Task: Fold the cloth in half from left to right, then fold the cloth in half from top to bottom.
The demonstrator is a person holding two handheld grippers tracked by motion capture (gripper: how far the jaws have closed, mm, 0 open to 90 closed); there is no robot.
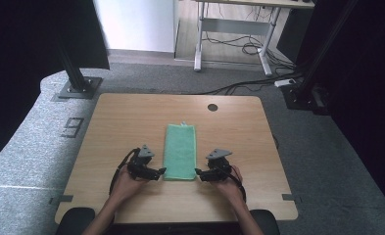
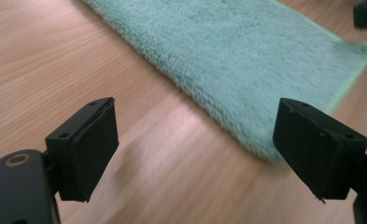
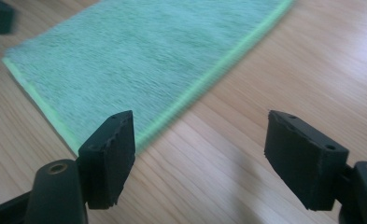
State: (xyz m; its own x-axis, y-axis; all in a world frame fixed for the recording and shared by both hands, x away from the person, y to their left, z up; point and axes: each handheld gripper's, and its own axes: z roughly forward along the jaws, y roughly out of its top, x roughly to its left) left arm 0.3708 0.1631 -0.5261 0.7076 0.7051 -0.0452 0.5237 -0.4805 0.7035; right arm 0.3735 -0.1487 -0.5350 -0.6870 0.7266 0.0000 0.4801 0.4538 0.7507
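Observation:
A green towel (image 1: 180,152), folded into a long narrow strip, lies flat in the middle of the wooden table (image 1: 126,117). My left gripper (image 1: 160,172) rests low at the towel's near left corner, jaws open and nothing between them. In the left gripper view the towel (image 2: 228,56) lies just ahead of the open left gripper (image 2: 195,135), over bare wood. My right gripper (image 1: 198,172) sits at the towel's near right corner, also open. In the right gripper view the towel's (image 3: 134,51) bright hem runs beside the left jaw of the right gripper (image 3: 200,144).
A round cable hole (image 1: 212,107) is set in the table's far edge. Black stand bases (image 1: 77,88) flank the table on the grey carpet. A desk frame (image 1: 231,36) with loose cables stands behind. Bare wood lies on both sides of the towel.

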